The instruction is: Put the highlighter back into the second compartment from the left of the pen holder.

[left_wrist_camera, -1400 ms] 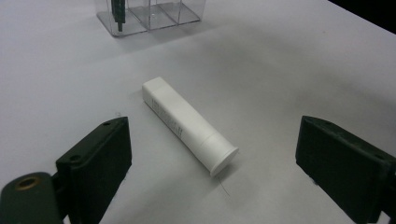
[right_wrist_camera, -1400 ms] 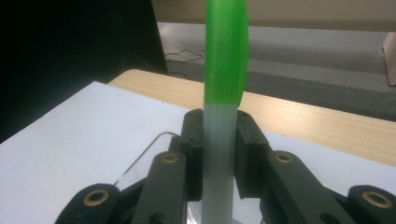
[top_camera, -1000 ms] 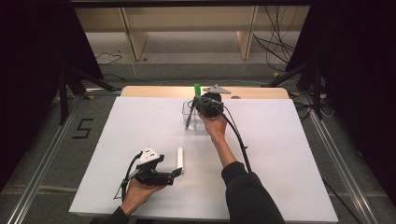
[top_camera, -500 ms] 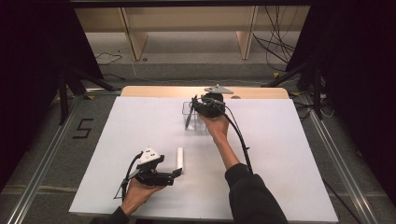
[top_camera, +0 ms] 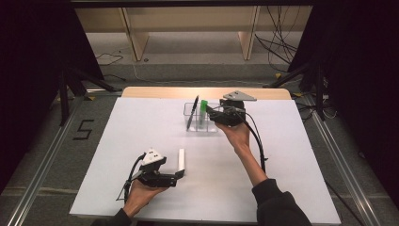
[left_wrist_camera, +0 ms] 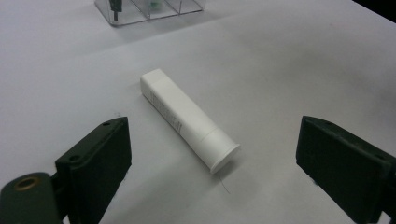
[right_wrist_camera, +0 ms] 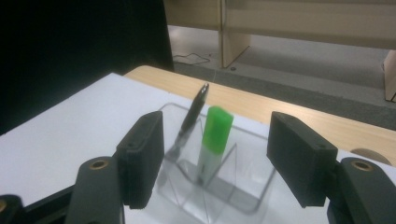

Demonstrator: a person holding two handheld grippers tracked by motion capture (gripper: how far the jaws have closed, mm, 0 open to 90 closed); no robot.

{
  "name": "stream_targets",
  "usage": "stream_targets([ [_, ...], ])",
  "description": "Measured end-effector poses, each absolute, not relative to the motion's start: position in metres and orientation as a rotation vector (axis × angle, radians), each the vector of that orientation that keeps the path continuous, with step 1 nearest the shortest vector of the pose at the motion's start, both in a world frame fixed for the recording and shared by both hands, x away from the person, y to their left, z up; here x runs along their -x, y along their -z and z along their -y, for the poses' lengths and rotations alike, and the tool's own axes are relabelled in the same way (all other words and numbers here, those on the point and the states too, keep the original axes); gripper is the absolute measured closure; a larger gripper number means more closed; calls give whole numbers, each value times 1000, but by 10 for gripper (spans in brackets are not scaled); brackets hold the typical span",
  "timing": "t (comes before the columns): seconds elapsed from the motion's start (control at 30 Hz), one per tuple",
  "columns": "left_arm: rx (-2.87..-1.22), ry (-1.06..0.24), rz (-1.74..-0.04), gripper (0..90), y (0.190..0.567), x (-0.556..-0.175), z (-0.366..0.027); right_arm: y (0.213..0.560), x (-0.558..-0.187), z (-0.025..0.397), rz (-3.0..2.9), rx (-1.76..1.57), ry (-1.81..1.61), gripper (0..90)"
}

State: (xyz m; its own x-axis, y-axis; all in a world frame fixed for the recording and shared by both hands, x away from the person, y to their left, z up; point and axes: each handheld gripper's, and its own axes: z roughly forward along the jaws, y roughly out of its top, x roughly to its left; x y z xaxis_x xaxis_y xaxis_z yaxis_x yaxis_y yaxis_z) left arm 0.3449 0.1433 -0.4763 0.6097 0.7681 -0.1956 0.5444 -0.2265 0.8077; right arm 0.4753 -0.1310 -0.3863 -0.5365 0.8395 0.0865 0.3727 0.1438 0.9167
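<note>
Your left tongs [left_wrist_camera: 212, 154] gape wide around the white tube [left_wrist_camera: 187, 119], which lies flat on the bench [top_camera: 291, 155], well short of the clear holder [top_camera: 201, 123]. Your right tongs [right_wrist_camera: 212, 154] stand open just beside the holder; the green marker [right_wrist_camera: 214, 135] stands upright inside it, beside a leaning pen [right_wrist_camera: 189, 119].

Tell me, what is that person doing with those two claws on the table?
A person is tidying pens into a clear holder. The right claw is open beside the holder, where a green-capped marker and a black pen stand upright. The left claw is open too, near the person, with a white marker lying flat on the table between its jaws, not yet gripped.
</note>
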Motion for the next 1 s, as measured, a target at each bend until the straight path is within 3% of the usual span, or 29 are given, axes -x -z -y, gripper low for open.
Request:
stream_targets([
  [0.53,-1922,-286,-1078,115,476,-347,-134,401,-414,164,-2011,-1078,-1365,320],
  [1.0,-1915,-293,-1119,120,476,-352,-133,421,-382,186,-1998,-1088,-1366,301],
])
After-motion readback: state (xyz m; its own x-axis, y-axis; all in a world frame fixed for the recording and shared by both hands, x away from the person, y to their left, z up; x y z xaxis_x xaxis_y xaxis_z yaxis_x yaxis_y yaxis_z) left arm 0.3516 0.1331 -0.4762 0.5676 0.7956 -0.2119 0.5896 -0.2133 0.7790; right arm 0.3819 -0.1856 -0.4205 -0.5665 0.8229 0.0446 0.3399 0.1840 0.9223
